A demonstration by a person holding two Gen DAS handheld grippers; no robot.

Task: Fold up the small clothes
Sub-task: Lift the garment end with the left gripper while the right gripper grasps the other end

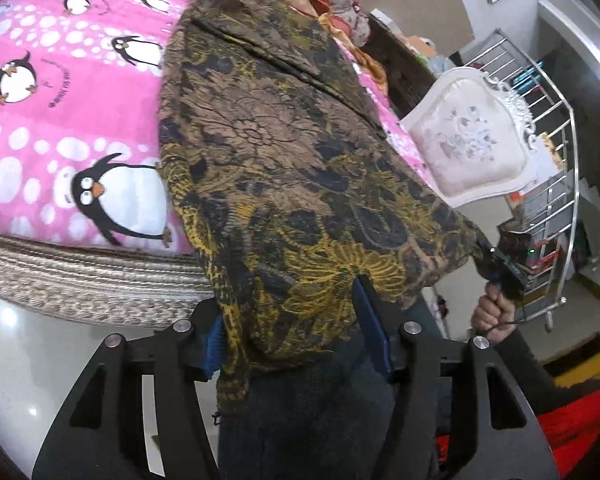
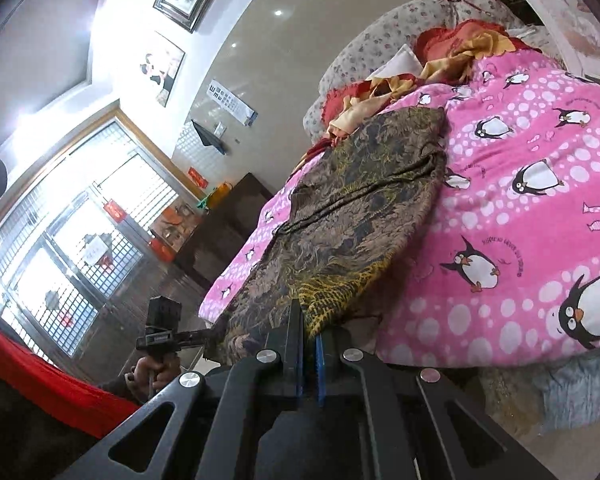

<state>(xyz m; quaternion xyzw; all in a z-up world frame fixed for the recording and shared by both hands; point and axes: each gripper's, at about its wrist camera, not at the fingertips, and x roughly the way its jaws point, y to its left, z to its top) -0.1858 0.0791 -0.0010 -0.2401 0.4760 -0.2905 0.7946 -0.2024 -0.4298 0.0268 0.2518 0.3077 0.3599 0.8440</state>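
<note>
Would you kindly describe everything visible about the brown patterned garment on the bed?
The garment is a soft, thin-looking fabric, brown with black and mustard-yellow floral print. It lies lengthwise on the pink penguin blanket, wrinkled, with a long crease running down it, and its near end hangs off the bed edge. The left gripper has fabric draped between its spread fingers; the right gripper is shut on the near hem. Its far end touches red and yellow cloths.
</note>
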